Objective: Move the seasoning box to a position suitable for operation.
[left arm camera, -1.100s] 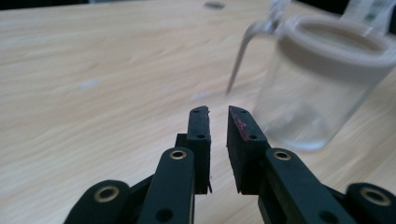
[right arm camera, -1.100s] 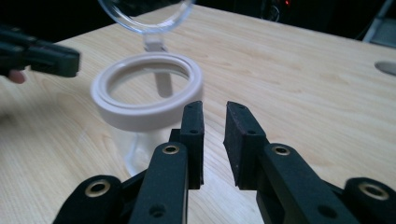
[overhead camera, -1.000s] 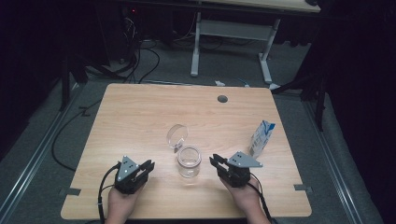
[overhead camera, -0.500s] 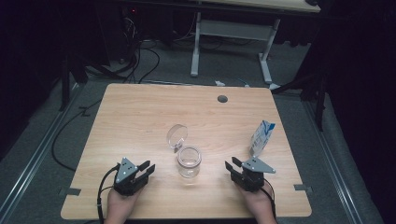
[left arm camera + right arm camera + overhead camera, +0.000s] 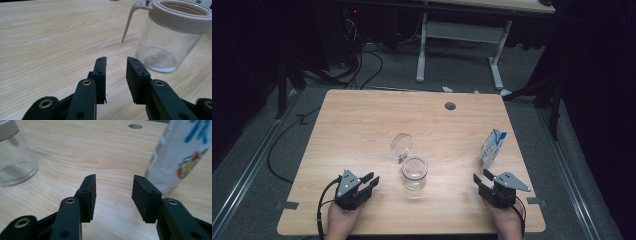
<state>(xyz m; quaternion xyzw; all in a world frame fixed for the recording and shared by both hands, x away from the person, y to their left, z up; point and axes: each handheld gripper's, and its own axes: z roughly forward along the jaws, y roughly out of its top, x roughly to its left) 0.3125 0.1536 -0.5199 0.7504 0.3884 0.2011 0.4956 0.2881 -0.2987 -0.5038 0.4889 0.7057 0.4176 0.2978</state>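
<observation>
Jar (image 5: 414, 172), clear glass with a pale collar round its mouth, stands upright near the front middle of the surface (image 5: 362, 125), between the two grippers and touching neither. Its hinged lid (image 5: 402, 145) is swung open and tilts back behind the rim, so the mouth is free for filling. Inside: nothing that I can make out, only a faint film or glare at the bottom, as the left gripper view shows (image 5: 160, 58). Carton (image 5: 492, 149), white with blue print and a gabled top, stands upright to the right of the jar and well apart from it; whether it is opened or full cannot be told. Right gripper (image 5: 482, 181) sits just in front of the carton, its jaws pointing toward it, wide apart and with nothing between them; they have just been opening. In the right gripper view the carton (image 5: 182, 152) rises just beyond the right-hand jaw, not yet between the two. Judged: a reach for the carton, to pour into the open jar. Left gripper (image 5: 369, 181) rests left of the jar, jaws partly apart and empty, aimed at the jar's base, probably placed to steady it. A cable hole (image 5: 450, 106) lies toward the far edge.
</observation>
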